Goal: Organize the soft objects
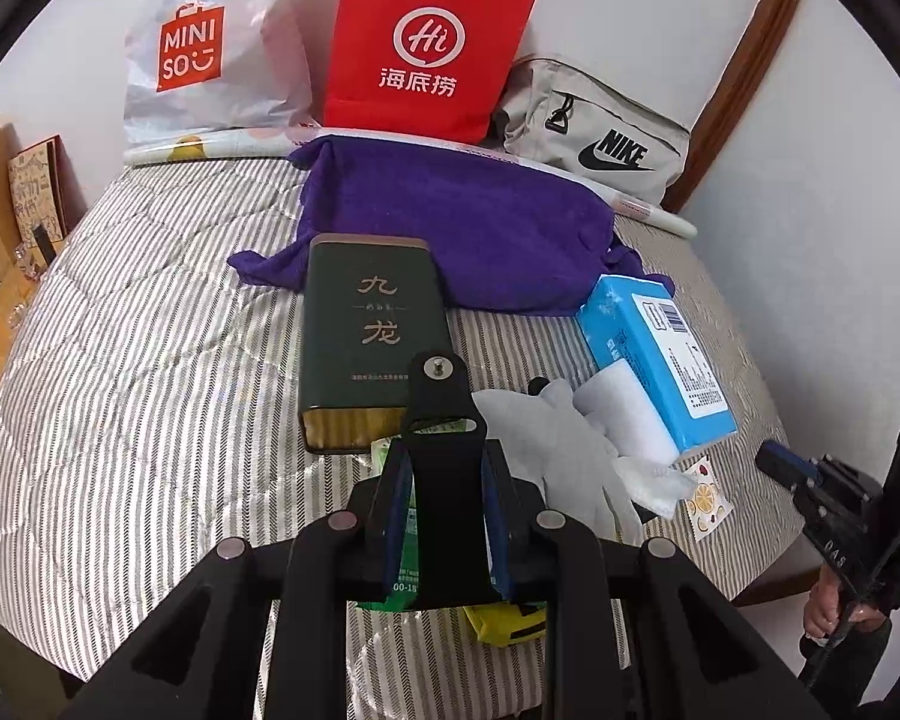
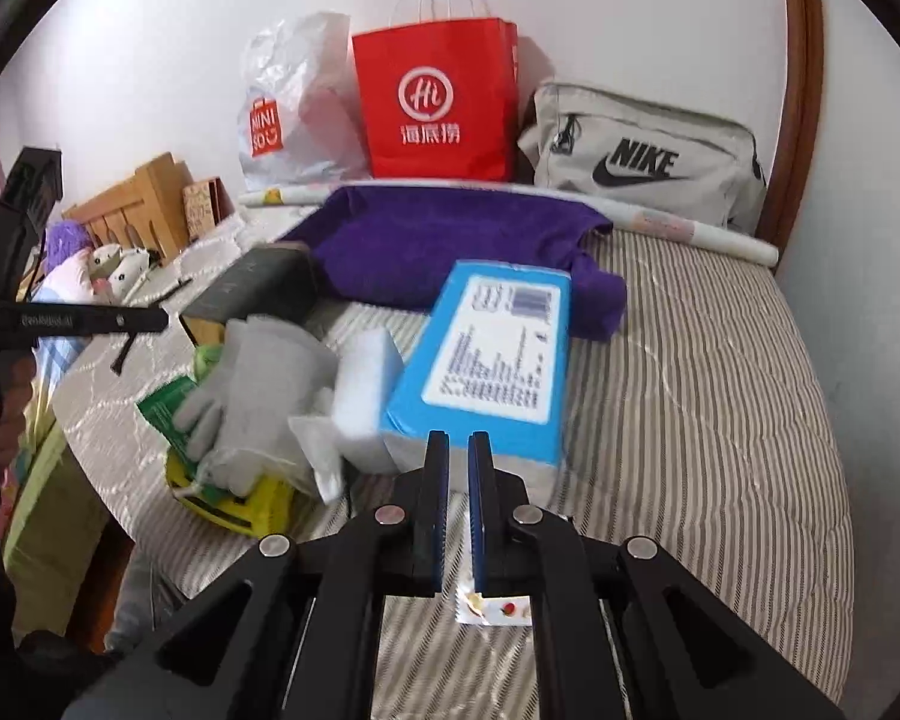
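Note:
My left gripper [image 1: 444, 438] is shut on a flat black bracket [image 1: 441, 420] and holds it upright above the striped bed [image 1: 150, 360]. Under it lie a green packet [image 1: 405, 528] and a yellow packet [image 1: 504, 621]. Grey gloves [image 1: 570, 456], a white sponge [image 1: 627, 414] and a blue tissue pack [image 1: 654, 354] lie to its right. A purple towel [image 1: 468, 222] lies beyond. My right gripper [image 2: 457, 444] is nearly shut and empty, just short of the blue tissue pack [image 2: 486, 354]. The gloves [image 2: 252, 384] and sponge [image 2: 366, 372] lie to its left.
A dark green tin [image 1: 360, 342] lies ahead of the left gripper. A red paper bag [image 1: 432, 42], a Miniso plastic bag [image 1: 210, 54], a Nike bag [image 1: 600, 132] and a paper roll [image 2: 690, 225] line the wall. A small sticker sachet [image 2: 498, 609] lies under the right gripper.

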